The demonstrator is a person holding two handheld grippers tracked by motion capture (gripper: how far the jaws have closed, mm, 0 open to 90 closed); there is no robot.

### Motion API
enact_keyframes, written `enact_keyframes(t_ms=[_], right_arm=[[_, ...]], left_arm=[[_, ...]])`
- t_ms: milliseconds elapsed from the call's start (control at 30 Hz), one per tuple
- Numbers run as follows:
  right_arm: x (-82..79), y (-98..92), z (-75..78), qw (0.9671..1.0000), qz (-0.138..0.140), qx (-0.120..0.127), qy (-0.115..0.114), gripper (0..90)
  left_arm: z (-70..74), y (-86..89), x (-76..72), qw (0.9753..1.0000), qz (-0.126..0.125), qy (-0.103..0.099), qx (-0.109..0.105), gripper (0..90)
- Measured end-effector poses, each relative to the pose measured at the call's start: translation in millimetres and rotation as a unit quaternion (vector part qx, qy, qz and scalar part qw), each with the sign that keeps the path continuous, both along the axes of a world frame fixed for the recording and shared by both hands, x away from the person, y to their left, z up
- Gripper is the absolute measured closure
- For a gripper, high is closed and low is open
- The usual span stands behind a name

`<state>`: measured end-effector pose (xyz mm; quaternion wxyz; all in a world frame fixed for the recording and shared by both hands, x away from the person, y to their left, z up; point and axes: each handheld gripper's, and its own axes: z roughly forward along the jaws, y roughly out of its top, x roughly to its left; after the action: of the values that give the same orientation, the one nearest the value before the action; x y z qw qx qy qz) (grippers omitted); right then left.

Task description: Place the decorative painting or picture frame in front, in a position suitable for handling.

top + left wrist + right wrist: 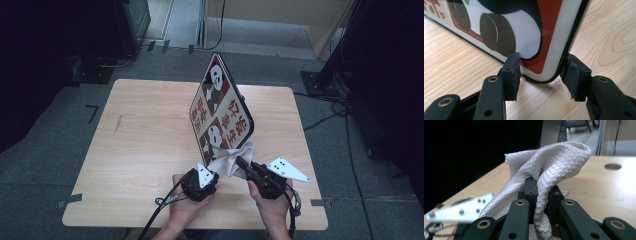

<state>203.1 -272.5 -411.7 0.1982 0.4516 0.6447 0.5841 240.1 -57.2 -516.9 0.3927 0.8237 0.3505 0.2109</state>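
A flat board (pixel 220 107) printed with pandas and red characters stands tilted on its edge on the wooden table (pixel 145 135). My left gripper (pixel 208 169) is shut on the board's near bottom corner (pixel 544 62), with one pad on the printed face and the other behind the black rim. The right gripper (pixel 242 163) is shut on a white waffle-weave cloth (pixel 549 167). That cloth (pixel 231 159) bunches up against the lower part of the board. In the right gripper view (pixel 540 187) the cloth hides most of what lies ahead.
Bare tabletop stretches left of the board and behind it. The near table edge (pixel 195 226) lies just under the person's hands. Cables (pixel 330 117) run over the grey floor to the right, and dark equipment (pixel 125 25) stands at the far left.
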Motion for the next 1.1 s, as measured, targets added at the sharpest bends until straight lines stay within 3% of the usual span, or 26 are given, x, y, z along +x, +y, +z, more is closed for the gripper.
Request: enact_keyframes(t_ms=[200,767,933,1100], right_arm=[[2.9,-9.0,30.1,0.9998,-0.007,0.000,-0.017,82.9],[10.0,-21.2,83.6,0.9982,-0.016,0.000,-0.058,83.0],[14.3,-23.0,99.1,0.9974,-0.016,-0.004,-0.071,83.0],[21.8,-20.6,108.6,0.9978,-0.006,-0.005,-0.066,83.0]], left_arm=[[-0.2,-0.6,-0.6,1.0000,0.003,-0.003,0.003,53.4],[0.0,2.0,-0.4,0.9999,0.007,0.008,0.000,58.2],[0.0,-0.4,-4.2,0.9999,0.008,-0.009,0.003,52.4],[1.2,-1.8,-6.6,0.9996,0.015,-0.025,0.006,50.6]])
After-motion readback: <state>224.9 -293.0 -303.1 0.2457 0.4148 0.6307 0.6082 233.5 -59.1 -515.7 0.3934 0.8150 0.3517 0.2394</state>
